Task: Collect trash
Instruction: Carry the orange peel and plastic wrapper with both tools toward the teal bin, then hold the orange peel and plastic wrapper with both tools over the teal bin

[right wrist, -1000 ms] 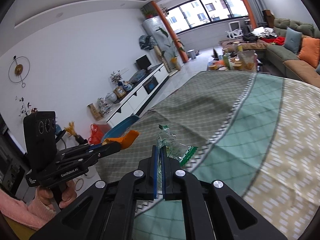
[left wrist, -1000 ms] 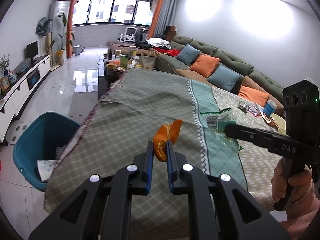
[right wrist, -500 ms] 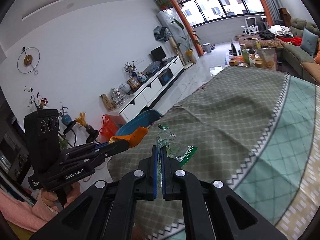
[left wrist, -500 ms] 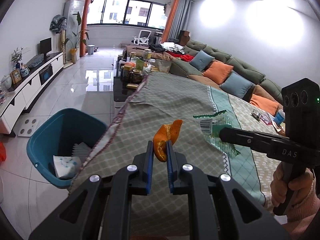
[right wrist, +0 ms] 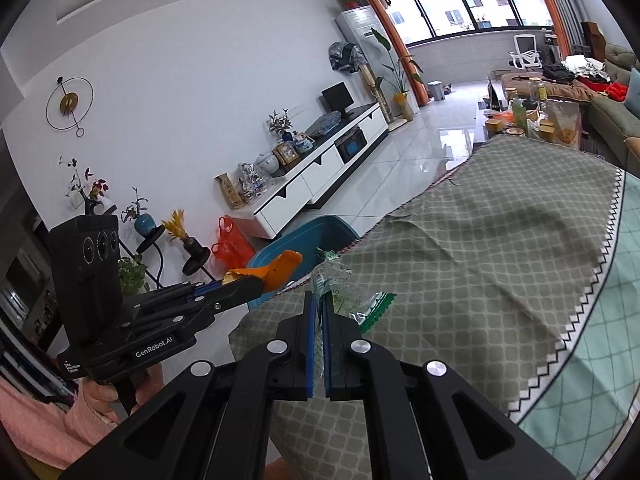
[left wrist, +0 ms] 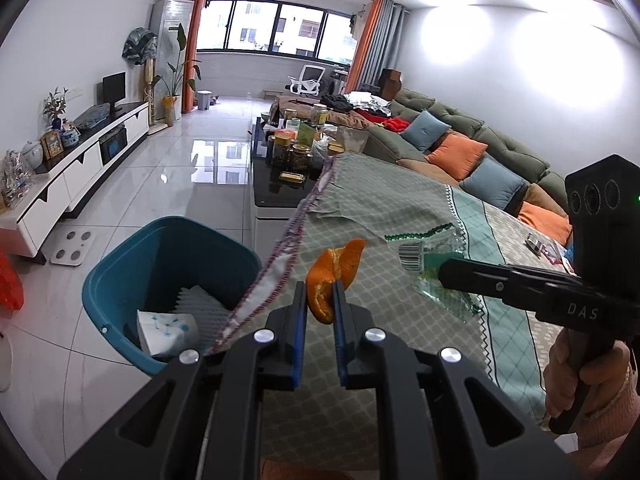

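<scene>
From the left wrist, the left gripper (left wrist: 319,312) clamps a curled orange peel (left wrist: 334,276); the open teal plastic bin (left wrist: 120,268) sits down-left, nearer this hand. From the right wrist, the right gripper (right wrist: 319,332) pinches a crinkled clear-and-green plastic wrapper (right wrist: 344,292), the bin beyond the left gripper.

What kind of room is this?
Most likely a home living room: a long green sofa with cushions runs along one wall, a screen sits on a low white cabinet, and a coffee table holds jars.
</scene>
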A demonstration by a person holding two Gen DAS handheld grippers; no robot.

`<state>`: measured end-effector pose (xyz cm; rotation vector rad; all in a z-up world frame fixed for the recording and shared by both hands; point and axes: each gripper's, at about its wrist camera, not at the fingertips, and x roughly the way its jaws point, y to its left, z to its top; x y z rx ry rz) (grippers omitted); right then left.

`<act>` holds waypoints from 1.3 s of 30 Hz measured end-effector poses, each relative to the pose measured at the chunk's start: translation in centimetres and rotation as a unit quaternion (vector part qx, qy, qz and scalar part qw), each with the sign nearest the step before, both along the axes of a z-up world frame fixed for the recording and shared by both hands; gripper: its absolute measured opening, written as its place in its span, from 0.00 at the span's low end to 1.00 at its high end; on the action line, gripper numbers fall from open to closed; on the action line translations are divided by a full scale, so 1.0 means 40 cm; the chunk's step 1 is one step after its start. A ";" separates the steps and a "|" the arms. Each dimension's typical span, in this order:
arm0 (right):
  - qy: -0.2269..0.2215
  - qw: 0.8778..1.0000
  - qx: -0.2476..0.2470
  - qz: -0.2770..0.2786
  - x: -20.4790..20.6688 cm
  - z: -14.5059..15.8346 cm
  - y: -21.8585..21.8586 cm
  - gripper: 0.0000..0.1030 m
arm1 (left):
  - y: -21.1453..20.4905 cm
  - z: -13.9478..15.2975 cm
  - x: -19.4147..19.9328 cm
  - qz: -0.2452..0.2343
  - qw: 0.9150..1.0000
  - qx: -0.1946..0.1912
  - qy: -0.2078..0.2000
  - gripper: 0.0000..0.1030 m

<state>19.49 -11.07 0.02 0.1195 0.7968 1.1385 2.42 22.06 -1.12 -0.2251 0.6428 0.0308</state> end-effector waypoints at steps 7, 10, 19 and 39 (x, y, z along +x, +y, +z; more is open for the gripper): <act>0.002 1.000 0.000 0.010 0.003 0.004 0.031 0.04 | 0.025 0.005 0.001 0.012 1.000 0.000 -0.002 0.13; 0.003 1.000 0.000 0.015 0.005 0.005 0.042 0.04 | 0.038 0.006 0.001 0.018 1.000 0.000 -0.002 0.13; 0.002 1.000 -0.002 0.028 0.007 0.007 0.078 0.04 | 0.065 0.004 0.006 0.032 0.999 -0.001 -0.002 0.13; 0.002 0.998 -0.008 0.055 0.017 0.007 0.160 0.03 | 0.107 -0.002 0.015 0.057 0.998 -0.006 0.001 0.13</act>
